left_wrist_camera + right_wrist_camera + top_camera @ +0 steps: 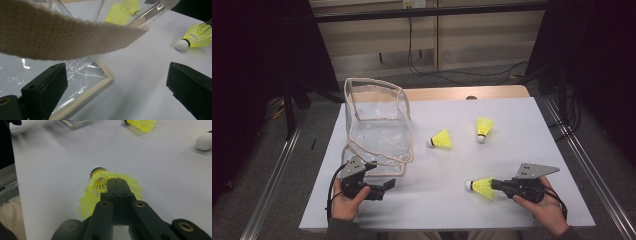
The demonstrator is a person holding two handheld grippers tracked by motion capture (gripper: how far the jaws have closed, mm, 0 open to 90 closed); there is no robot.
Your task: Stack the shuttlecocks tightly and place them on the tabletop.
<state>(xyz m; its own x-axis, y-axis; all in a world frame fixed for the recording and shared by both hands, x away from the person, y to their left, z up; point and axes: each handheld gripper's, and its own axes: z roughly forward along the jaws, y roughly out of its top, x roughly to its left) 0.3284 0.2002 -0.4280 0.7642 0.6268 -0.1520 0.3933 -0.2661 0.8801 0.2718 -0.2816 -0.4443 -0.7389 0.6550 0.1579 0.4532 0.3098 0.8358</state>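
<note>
Right claw [117, 181] is pinching the shuttlecock [100, 190] by its skirt (light, crushable mesh, so gentle w/ grip); left claw [112, 87] is hanging spread.

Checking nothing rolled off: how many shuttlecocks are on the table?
3. One near the front, pinched by its skirt in the right tongs; one mid-table beside the clear bag; one farther back to the right. The bag looks empty.

yellow shuttlecocks: 3 — one [482, 188], one [441, 140], one [484, 128] | clear bags: 1 [377, 125] | white tables: 1 [512, 110] | grippers: 2 — left gripper [384, 186], right gripper [495, 185]
</note>
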